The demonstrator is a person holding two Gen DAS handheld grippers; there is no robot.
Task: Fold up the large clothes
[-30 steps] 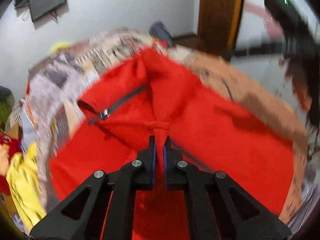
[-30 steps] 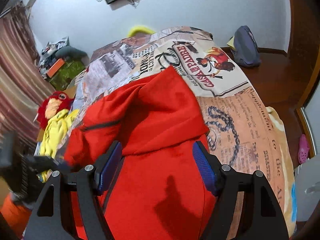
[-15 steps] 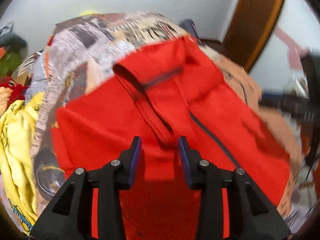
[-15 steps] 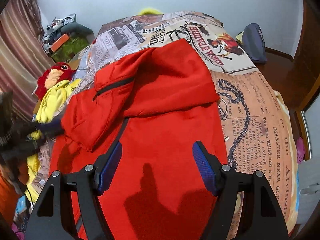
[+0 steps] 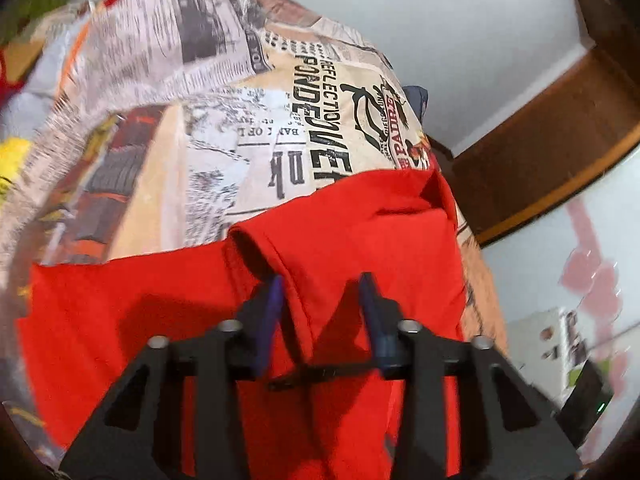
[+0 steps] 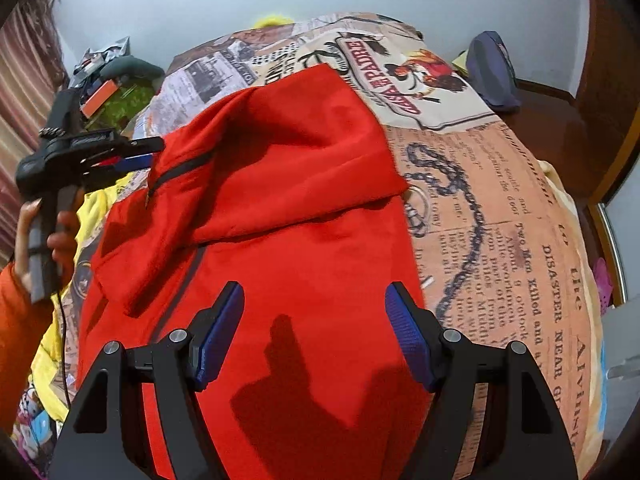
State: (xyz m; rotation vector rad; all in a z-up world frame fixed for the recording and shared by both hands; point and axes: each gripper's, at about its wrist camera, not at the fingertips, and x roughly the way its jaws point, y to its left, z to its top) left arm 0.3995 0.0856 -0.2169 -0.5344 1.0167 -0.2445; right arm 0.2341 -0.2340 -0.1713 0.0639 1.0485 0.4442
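The bed, under its newspaper-print cover, carries the red zip jacket, whose long axis runs from the near edge toward the far end, hood folded down over the chest; the left half lies doubled inward, its folded sleeve at the left edge; the left gripper is nearer, jaws partly open astride that sleeve's ridge, holding nothing; the right gripper hovers wide open and empty above the lower body, well back.

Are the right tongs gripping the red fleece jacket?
No, the right tongs are spread wide above the red fleece jacket, clamping nothing.
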